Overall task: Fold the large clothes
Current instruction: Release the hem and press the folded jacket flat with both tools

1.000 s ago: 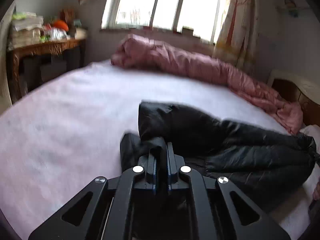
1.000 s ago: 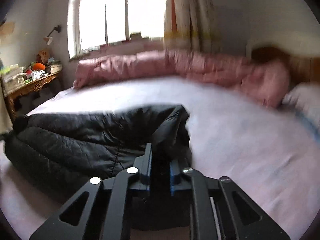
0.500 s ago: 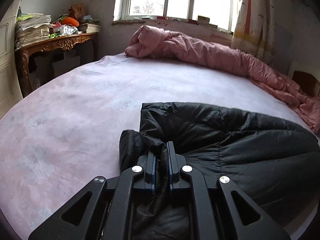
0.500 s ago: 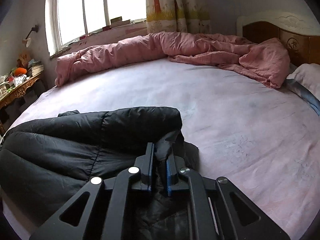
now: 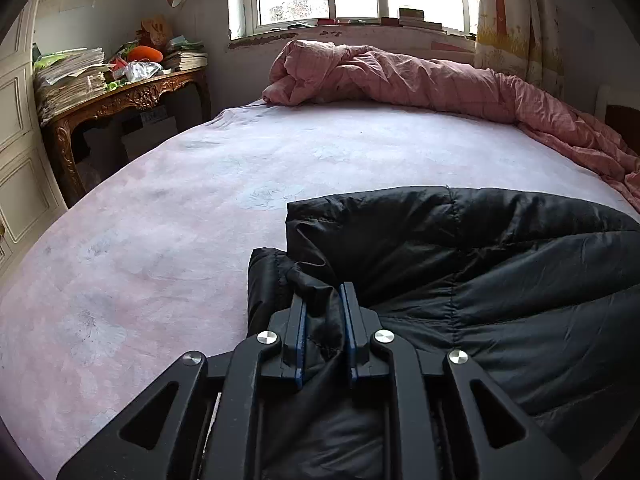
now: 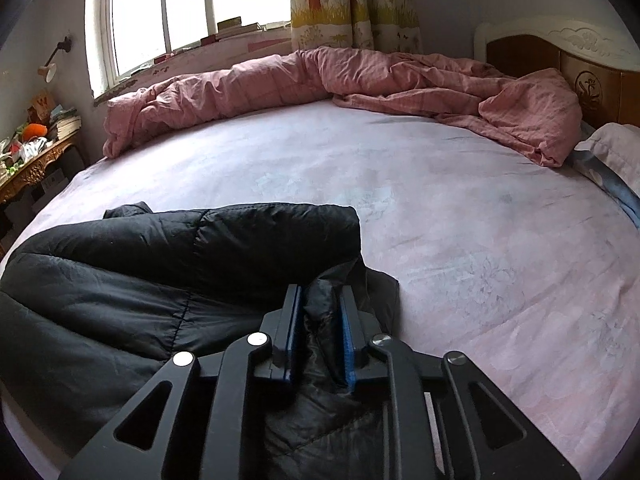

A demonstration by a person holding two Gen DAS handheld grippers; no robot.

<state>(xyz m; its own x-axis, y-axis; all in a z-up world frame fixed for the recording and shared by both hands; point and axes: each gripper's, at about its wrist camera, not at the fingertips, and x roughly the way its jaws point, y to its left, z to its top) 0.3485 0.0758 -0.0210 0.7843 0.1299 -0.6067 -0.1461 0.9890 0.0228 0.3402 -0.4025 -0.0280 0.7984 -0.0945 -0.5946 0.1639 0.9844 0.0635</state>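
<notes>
Black quilted puffer jacket (image 5: 480,280) lies folded at the bed's (image 5: 200,220) near edge, its lower part cut off — left gripper (image 5: 323,300) and right gripper (image 6: 318,300) each pinch a corner; only the right view shows the headboard (image 6: 560,64).

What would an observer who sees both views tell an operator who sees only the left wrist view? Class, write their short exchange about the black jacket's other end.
Operator: Is the jacket's right corner held?
Observer: Yes, the right tongs are closed on a bunched fold of the black jacket.
Operator: What lies beyond that corner?
Observer: Bare pink sheet, running to a pillow.
Operator: Where does the pink duvet end?
Observer: The pink duvet ends in a heap beside that pillow, below a carved wooden headboard.
</notes>
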